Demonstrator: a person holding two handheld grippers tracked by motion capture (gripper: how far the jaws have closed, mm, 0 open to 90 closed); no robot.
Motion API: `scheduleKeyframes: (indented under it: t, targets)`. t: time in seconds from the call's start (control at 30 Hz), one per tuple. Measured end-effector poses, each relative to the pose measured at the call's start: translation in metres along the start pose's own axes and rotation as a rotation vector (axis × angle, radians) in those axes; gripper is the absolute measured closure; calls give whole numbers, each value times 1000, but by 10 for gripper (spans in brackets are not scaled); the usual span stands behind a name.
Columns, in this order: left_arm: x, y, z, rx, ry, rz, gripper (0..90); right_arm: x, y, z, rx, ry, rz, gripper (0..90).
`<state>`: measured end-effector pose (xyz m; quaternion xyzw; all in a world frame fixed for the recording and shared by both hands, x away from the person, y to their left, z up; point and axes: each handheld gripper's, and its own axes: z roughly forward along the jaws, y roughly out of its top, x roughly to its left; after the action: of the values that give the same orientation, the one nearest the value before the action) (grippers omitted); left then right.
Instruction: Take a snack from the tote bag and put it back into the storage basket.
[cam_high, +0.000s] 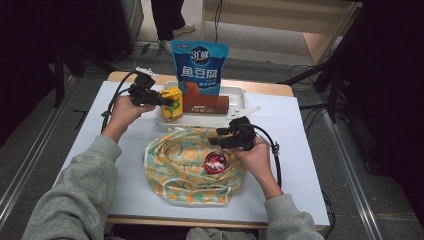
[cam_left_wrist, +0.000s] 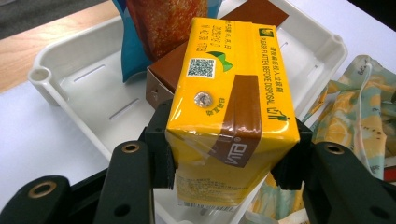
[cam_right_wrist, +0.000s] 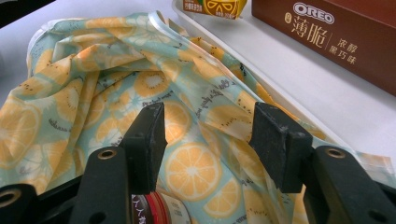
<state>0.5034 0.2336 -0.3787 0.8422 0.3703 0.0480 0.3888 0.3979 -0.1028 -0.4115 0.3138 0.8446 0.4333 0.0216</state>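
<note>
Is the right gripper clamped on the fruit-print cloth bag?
No. In the right gripper view the right gripper has its jaws spread apart above the fruit-print cloth bag, with nothing pinched between them.

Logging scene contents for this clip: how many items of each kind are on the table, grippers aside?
White tray: 1
Yellow drink carton: 1
Brown Oreo box: 1
Blue snack pouch: 1
Fruit-print cloth bag: 1
Red-lidded jar: 1
Total: 6
</note>
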Motion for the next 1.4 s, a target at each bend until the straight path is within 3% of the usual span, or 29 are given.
scheduleKeyframes:
  t: [0.5, 0.67, 0.93, 1.13, 1.27, 1.4]
  targets:
    - [-5, -6, 18, 34, 2, 61, 520, -2, -1, 2, 9, 3, 6, 459]
    - [-5, -13, 19, 9, -1, 62, 519, -3, -1, 2, 5, 1, 4, 460]
    - [-5, -18, 17, 25, -7, 68, 515, -2, 0, 4, 10, 4, 0, 459]
    - [-5, -20, 17, 19, -15, 31, 500, -2, 0, 5, 15, 5, 2, 460]
    - [-8, -21, 19, 48, -10, 43, 396, -3, -1, 5, 19, 5, 5, 460]
    - [-8, -21, 18, 43, -20, 30, 375, -3, -1, 5, 20, 4, 3, 460]
